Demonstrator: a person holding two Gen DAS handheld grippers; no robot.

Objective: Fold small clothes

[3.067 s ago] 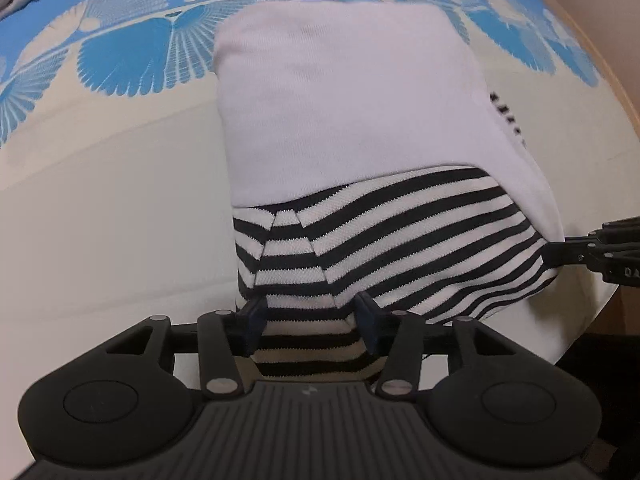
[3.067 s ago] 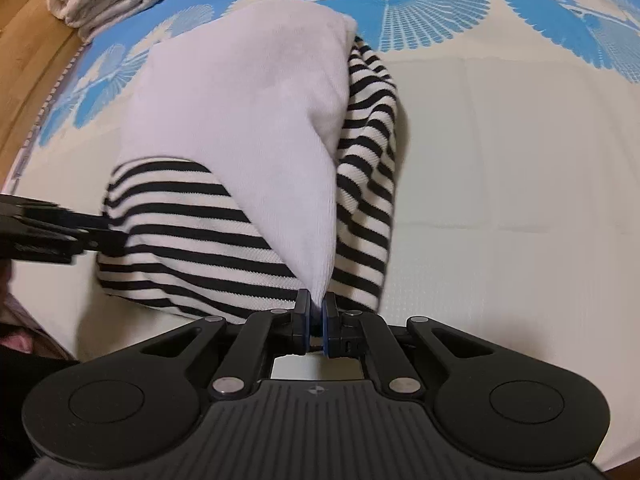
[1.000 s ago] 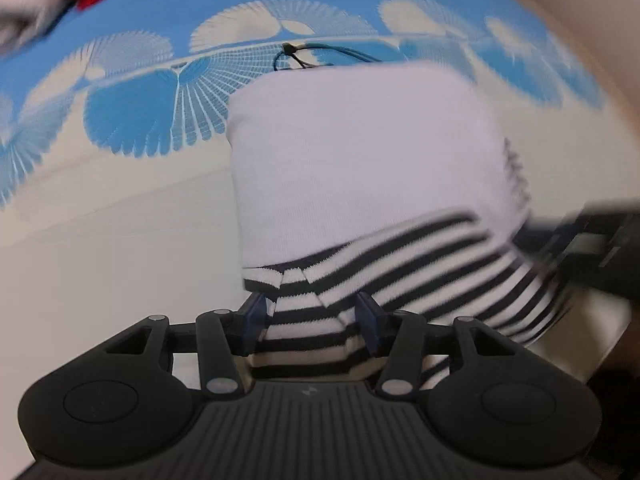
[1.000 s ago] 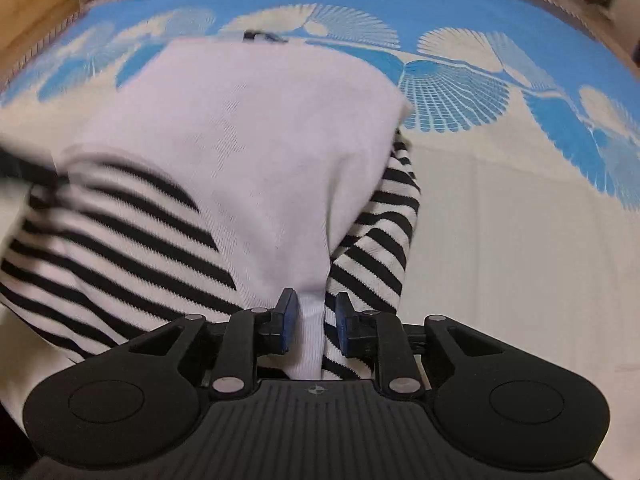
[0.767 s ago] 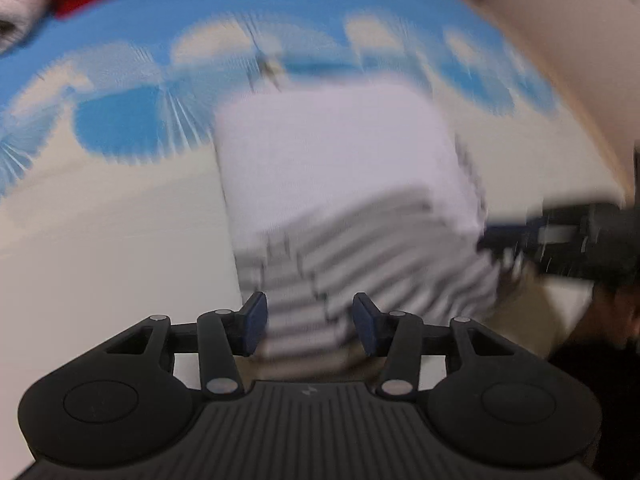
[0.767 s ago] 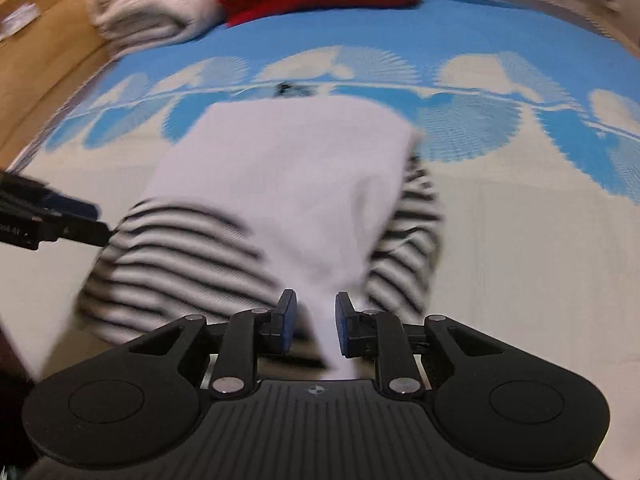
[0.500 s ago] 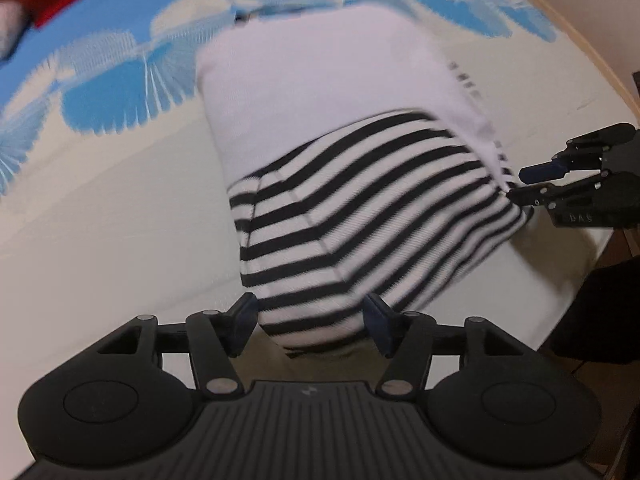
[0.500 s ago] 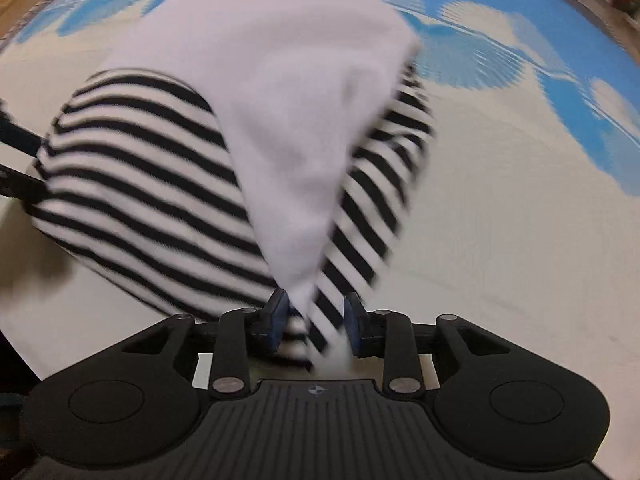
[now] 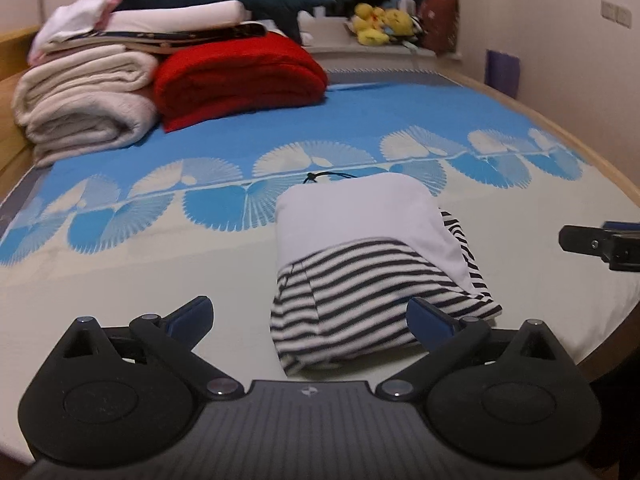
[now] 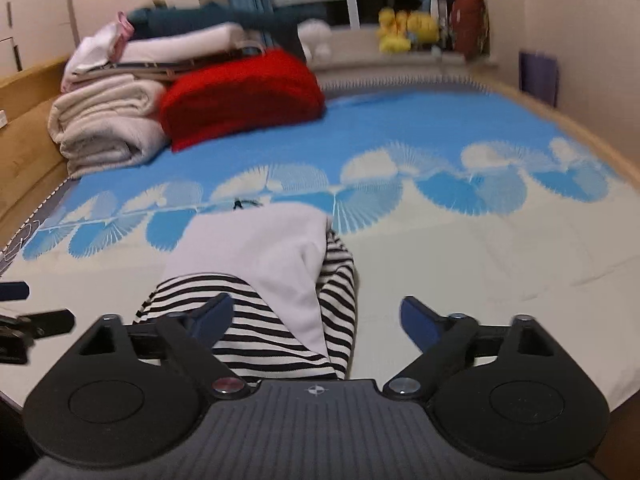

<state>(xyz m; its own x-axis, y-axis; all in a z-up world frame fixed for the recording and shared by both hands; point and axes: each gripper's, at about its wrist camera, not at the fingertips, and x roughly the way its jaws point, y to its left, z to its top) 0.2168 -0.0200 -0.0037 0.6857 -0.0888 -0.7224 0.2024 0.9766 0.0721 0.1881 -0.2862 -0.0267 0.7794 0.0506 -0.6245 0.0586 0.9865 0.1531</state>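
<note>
A small garment point(image 9: 372, 264), white with black-and-white stripes, lies folded in a bundle on the blue-and-cream bedspread point(image 9: 120, 280). My left gripper point(image 9: 310, 314) hovers above and in front of it, jaws opening wide, pads clear of the cloth. My right gripper point(image 10: 316, 312) is likewise lifted off the garment point(image 10: 260, 280), jaws opening wide and gripping nothing. The right gripper's fingers point(image 9: 600, 242) show at the right edge of the left wrist view. At the left edge of the right wrist view are the left gripper's fingers point(image 10: 36, 322).
Folded cream blankets point(image 9: 80, 100) and a red blanket point(image 9: 240, 76) are stacked at the far left of the bed. A thin black cord point(image 9: 320, 176) lies just behind the garment. Yellow plush toys point(image 9: 380, 24) sit on the sill. The wooden bed rim point(image 9: 600, 168) runs along the right.
Both grippers have let go of the garment, opened wide, and pulled up and back. The garment now rests folded on the bed, and the far end of the room has come into view.
</note>
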